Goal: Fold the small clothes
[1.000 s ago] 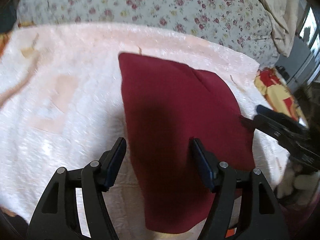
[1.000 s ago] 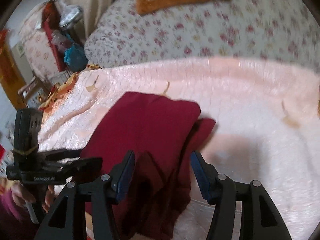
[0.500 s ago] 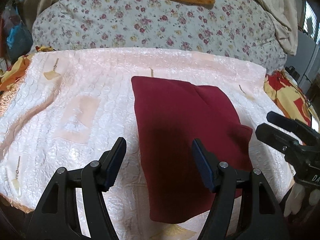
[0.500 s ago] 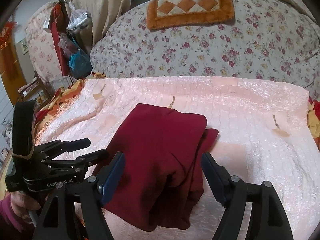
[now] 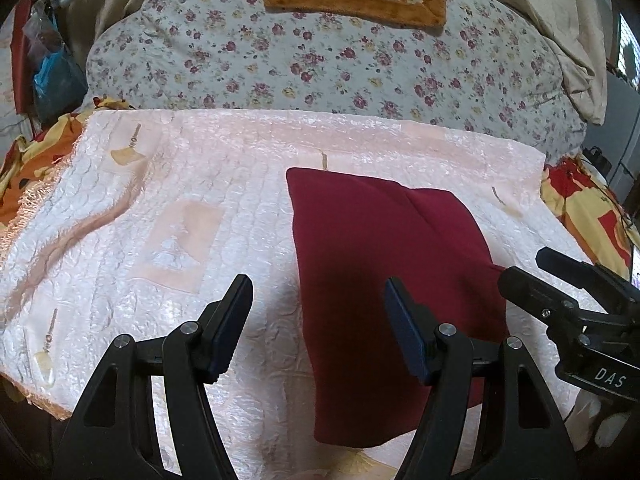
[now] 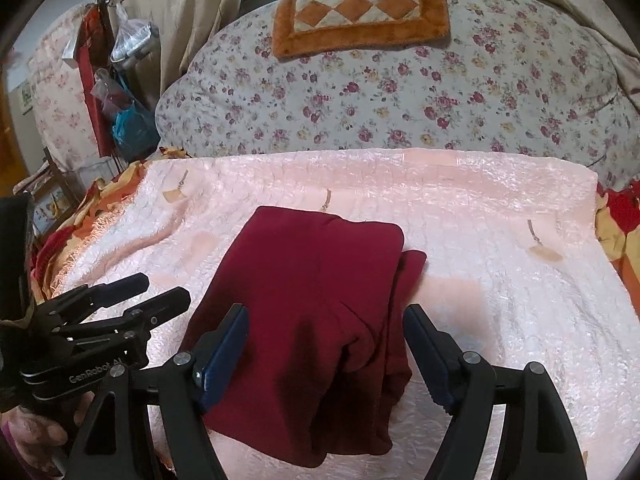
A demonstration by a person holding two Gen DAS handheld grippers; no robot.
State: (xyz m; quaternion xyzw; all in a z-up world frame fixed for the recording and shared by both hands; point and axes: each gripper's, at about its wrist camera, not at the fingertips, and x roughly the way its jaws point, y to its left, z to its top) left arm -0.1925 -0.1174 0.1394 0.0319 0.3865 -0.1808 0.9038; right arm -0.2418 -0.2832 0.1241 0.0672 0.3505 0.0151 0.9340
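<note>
A dark red garment (image 5: 384, 280) lies folded on the pale pink bedspread (image 5: 160, 208), with a lower layer sticking out along its right side (image 6: 412, 276). My left gripper (image 5: 318, 308) hovers open above its left edge, nothing between the fingers. My right gripper (image 6: 326, 340) hovers open over the near end of the garment (image 6: 316, 300), clear of the cloth. Each gripper shows in the other's view: the right gripper (image 5: 560, 292) at the garment's right, the left gripper (image 6: 120, 304) at its left, held by a hand (image 6: 36, 432).
A floral quilt (image 6: 400, 92) is heaped behind the bedspread, with an orange checkered mat (image 6: 360, 12) on top. Bags hang from a rack (image 6: 120, 92) at the far left. A red and yellow sheet (image 5: 588, 208) shows past the bedspread's right edge.
Both grippers have lifted and drawn back from the garment, so more of the bed shows. The right gripper's fingers have spread wider and no longer touch the cloth.
</note>
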